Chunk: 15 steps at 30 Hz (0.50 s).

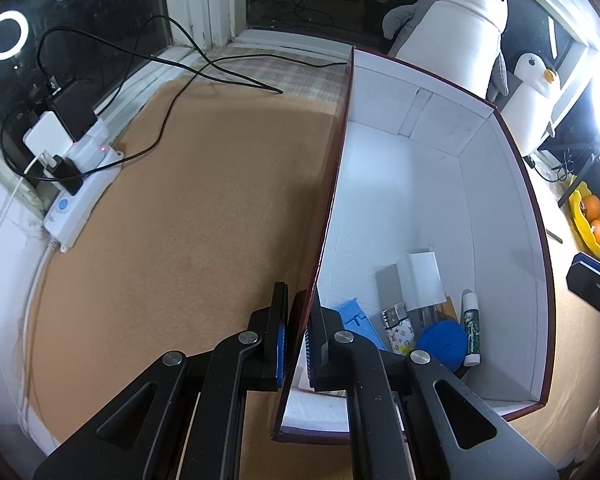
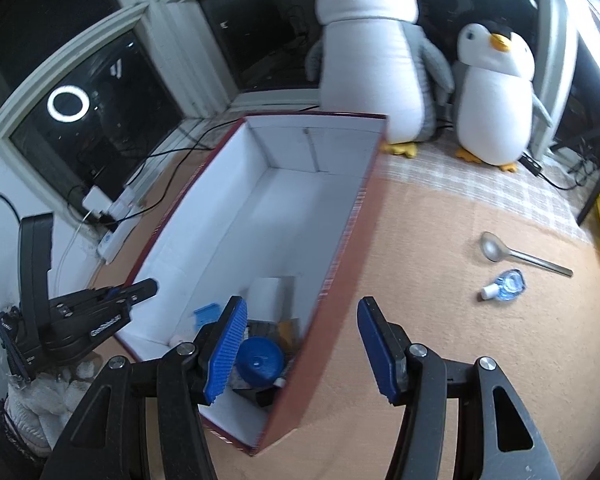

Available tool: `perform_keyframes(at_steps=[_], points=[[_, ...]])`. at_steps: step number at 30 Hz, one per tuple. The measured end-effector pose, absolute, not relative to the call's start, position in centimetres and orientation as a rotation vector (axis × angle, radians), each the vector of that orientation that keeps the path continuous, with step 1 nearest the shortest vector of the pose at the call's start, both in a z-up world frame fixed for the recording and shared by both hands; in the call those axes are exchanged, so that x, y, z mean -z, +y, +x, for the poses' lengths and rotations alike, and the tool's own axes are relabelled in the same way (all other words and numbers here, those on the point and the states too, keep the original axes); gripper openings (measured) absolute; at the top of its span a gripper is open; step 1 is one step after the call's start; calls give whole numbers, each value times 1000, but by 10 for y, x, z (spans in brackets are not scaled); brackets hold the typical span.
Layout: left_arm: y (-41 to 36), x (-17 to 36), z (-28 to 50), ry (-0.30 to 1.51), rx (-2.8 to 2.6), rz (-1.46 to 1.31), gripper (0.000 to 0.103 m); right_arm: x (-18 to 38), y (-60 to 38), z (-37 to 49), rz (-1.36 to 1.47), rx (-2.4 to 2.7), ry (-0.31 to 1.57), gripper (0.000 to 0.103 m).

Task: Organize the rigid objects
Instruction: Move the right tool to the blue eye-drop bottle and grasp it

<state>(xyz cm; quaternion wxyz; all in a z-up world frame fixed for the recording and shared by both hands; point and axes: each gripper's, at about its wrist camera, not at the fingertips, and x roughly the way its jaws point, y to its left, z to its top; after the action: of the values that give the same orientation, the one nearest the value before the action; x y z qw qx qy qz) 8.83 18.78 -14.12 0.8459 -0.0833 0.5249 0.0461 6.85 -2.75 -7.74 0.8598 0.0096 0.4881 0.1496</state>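
Steeply angled downward, left gripper [image 1: 296, 340] clamped on the box [image 1: 380, 184] wall. Right gripper [image 2: 302, 350] likewise tilted down over the near corner, jaws apart, empty. Spoon [image 2: 516, 254] lying on the table [image 2: 440, 280].

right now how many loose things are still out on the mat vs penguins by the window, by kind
spoon: 1
small clear bottle: 1
big penguin: 1
small penguin: 1
total: 4
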Motion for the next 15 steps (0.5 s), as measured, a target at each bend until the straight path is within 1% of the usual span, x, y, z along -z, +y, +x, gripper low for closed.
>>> perform_keyframes(at_steps=[6,15], points=[[189,141,90,1117,-103,-175,6,82,-59,76,55,-243,1023,53],[184,142,95,1129,-116,-166,6,107,-112,94,99,-118,1056,53]])
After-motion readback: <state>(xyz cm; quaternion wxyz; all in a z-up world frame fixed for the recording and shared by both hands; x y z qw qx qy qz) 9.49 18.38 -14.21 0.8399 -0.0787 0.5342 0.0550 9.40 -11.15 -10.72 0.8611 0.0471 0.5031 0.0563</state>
